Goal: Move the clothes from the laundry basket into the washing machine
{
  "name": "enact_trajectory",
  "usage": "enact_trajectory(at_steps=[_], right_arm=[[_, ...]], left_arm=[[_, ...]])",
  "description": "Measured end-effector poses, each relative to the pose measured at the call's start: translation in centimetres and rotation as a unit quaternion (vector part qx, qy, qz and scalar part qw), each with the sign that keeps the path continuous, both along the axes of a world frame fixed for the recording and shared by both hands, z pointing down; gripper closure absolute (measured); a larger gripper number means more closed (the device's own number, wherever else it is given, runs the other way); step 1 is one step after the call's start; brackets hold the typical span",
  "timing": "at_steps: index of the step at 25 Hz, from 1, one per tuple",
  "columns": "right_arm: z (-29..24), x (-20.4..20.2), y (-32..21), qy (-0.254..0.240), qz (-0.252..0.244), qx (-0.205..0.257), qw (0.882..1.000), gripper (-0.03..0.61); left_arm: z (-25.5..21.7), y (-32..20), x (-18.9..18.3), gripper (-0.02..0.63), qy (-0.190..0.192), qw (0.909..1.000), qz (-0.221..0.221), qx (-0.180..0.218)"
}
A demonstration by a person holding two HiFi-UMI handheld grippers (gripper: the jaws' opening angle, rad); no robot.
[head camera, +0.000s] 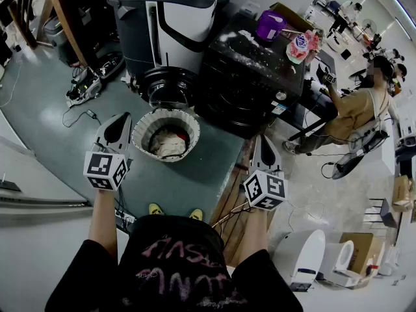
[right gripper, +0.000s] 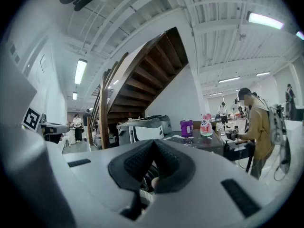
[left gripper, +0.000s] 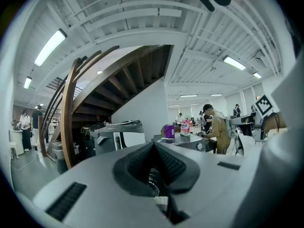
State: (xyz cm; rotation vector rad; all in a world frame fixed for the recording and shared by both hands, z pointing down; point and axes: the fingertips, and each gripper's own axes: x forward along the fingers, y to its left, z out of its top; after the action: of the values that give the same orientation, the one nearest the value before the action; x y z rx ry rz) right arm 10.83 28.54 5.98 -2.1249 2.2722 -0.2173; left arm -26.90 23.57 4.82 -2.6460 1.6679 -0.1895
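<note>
Shirt (head camera: 175,265): black with pink print, on the near side of the laundry basket (head camera: 140,127).
Left gripper (head camera: 121,122): just left of the basket's rim, jaws pressed together, nothing between them.
Right gripper (head camera: 264,145): well to the basket's right, jaws together, empty.
Laundry basket: white, round, between the two grippers.
Clothes (head camera: 170,143): pale bundle with some red, inside the basket.
Washing machine (head camera: 253,70): dark, just beyond the basket on its right; purple tub (head camera: 269,25) and pink bottle (head camera: 299,46) on top.
</note>
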Motion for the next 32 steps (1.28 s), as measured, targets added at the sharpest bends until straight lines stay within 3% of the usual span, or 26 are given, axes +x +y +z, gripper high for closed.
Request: enact_trajectory(at_steps=[14, 21, 23, 26, 29, 32], right_arm=[[0.2, -2.0, -0.6, -0.019, -0.012, 0.009, 1.000, 0.573], [0.4, -2.6, -0.8, -0.021, -0.020, 0.010, 1.000, 0.501], [0.3, -3.0, -0.8, -0.020, -0.028, 0.011, 0.999, 0.468], [0.1, -3.7, -1.0, -0.020, -0.041, 0.013, 0.999, 0.423], [-0.1, -4.3, -1.2, -0.020, -0.049, 0.016, 0.998, 0.365], [0.0, -4.4, -1.1, -0.019, -0.049, 0.015, 0.999, 0.357]], left_arm=[[0.2, 0.0, -0.9, 0.603, -0.002, 1.0000, -0.005, -0.003], [0.3, -0.2, -1.5, 0.599, 0.001, 0.9999, -0.013, -0.006], [0.3, -0.2, -1.5, 0.566, 0.005, 0.9999, -0.010, -0.008], [0.3, -0.2, -1.4, 0.439, 0.008, 0.9999, -0.005, -0.013], [0.3, -0.1, -1.4, 0.407, 0.008, 0.9999, -0.002, -0.015], [0.4, 0.1, -1.4, 0.400, 0.007, 0.9999, 0.001, -0.016]])
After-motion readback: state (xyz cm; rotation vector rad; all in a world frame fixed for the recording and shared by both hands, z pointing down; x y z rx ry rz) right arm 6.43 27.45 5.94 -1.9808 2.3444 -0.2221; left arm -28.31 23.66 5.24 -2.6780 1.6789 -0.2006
